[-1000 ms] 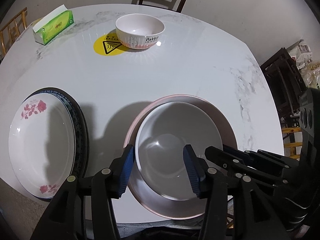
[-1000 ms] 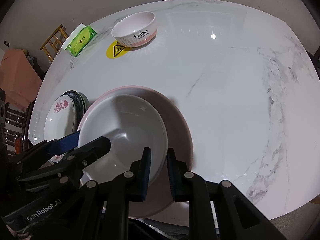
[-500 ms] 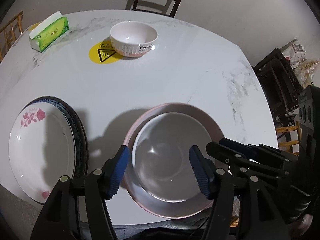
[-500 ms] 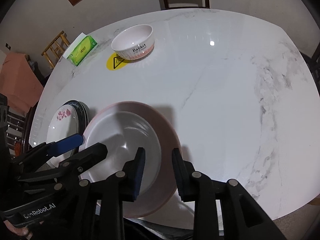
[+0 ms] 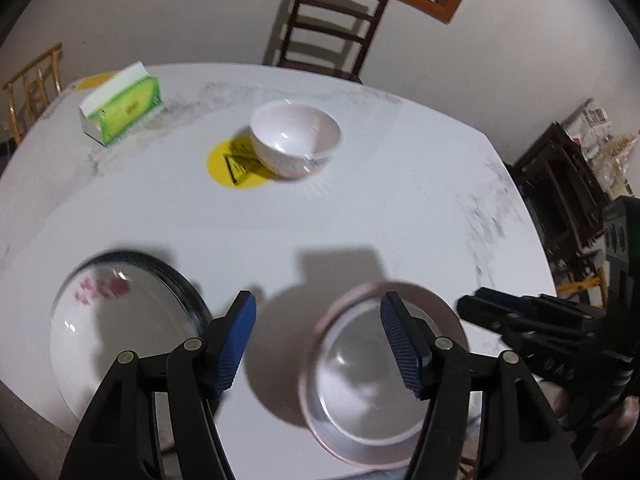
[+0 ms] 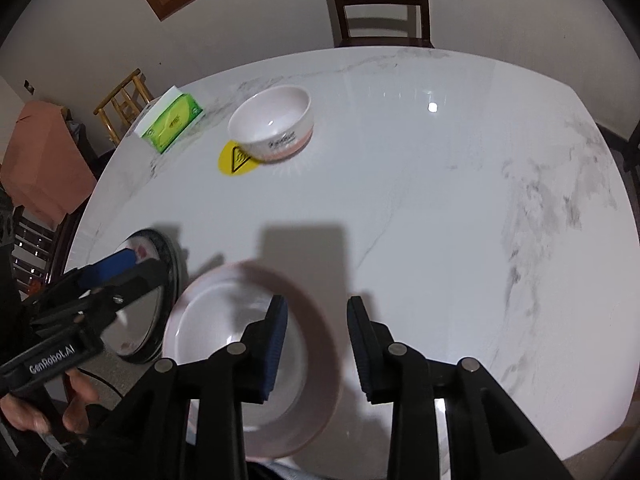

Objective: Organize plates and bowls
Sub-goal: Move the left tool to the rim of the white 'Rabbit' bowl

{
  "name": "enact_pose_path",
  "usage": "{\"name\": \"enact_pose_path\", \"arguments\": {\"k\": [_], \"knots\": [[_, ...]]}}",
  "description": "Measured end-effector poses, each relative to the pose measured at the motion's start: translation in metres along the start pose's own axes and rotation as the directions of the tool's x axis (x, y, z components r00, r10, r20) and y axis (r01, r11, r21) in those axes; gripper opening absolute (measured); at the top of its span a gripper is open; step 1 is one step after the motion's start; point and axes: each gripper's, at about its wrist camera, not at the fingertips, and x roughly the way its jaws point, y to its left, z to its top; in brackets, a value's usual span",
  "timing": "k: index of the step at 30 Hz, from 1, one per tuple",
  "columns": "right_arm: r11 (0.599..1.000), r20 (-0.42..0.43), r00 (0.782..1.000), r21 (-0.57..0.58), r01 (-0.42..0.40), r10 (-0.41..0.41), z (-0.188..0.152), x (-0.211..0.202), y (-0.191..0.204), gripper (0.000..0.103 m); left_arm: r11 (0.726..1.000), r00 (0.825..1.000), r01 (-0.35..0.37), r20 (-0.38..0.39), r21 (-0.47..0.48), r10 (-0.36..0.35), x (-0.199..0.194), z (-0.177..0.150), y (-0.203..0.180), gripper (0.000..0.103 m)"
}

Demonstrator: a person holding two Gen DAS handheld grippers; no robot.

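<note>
A white plate [image 5: 360, 384] lies inside a wider pink plate [image 5: 444, 312] at the table's near edge. To its left sits a floral plate [image 5: 112, 344] on a dark-rimmed stack. A white bowl [image 5: 296, 140] stands farther back. My left gripper [image 5: 320, 340] hovers open above the gap between the two plate piles, holding nothing. My right gripper [image 6: 318, 344] hangs over the pink plate [image 6: 296, 292] beside the white plate [image 6: 216, 320]; its jaws are opening with nothing gripped between them. The bowl [image 6: 272, 124] and the floral plate [image 6: 140, 252] also show in the right wrist view.
A green tissue box [image 5: 124, 104] and a yellow warning sticker [image 5: 232, 168] sit at the back left of the marble table [image 5: 380, 220]. Chairs [image 5: 328, 28] stand behind the table. A person's hand [image 6: 48, 412] grips the left tool. Dark furniture [image 5: 560, 184] stands to the right.
The right gripper let go of the white plate's rim and its jaws spread. Both grippers rose and drew back from the plates, and the left jaws widened.
</note>
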Motion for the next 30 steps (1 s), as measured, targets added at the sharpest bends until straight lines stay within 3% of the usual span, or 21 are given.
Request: {"name": "enact_pose_path", "arguments": {"k": [5,17,22,30], "knots": [[1.0,-0.002,1.0,0.019,-0.017,0.017,0.026,0.011,-0.019,0.031,0.999,1.0,0.0,-0.006,-0.054,0.0,0.01,0.011,0.02,0.061],[0.998,-0.025,0.998,0.017,-0.053,0.054,0.102,0.063,-0.041,0.031,0.983,0.991,-0.133,-0.048,-0.127,0.128,0.05,0.057,0.065,0.061],[0.997,-0.02,0.997,0.01,-0.079,0.079,0.133,0.082,-0.037,0.031,0.97,0.977,-0.207,-0.086,-0.129,0.197,0.068,0.09,0.073,0.061],[0.994,-0.018,0.994,-0.023,-0.105,0.104,0.173,0.107,-0.014,0.031,0.974,0.981,-0.186,-0.08,-0.126,0.177,0.096,0.132,0.069,0.061]]}}
